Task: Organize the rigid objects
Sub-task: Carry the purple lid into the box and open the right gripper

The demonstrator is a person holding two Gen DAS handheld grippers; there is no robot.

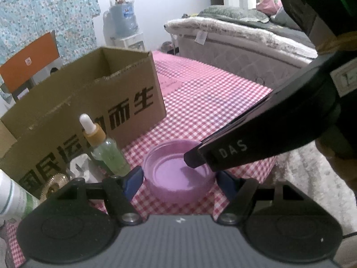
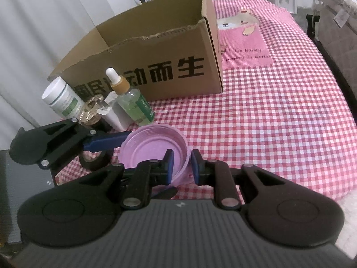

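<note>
A pink lid (image 2: 154,149) is held open side up on the checked tablecloth (image 2: 279,122), near the cardboard box (image 2: 156,51); its sides are clamped by the left gripper (image 1: 179,176), its right rim pinched by the right gripper (image 2: 181,165).

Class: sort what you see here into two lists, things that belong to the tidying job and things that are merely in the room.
Part of the job:
pink lid, held by left gripper and right gripper
cardboard box
dropper bottle
white jar
gold ring-shaped piece

Just lying about:
bed
water dispenser
checked cloth
</note>
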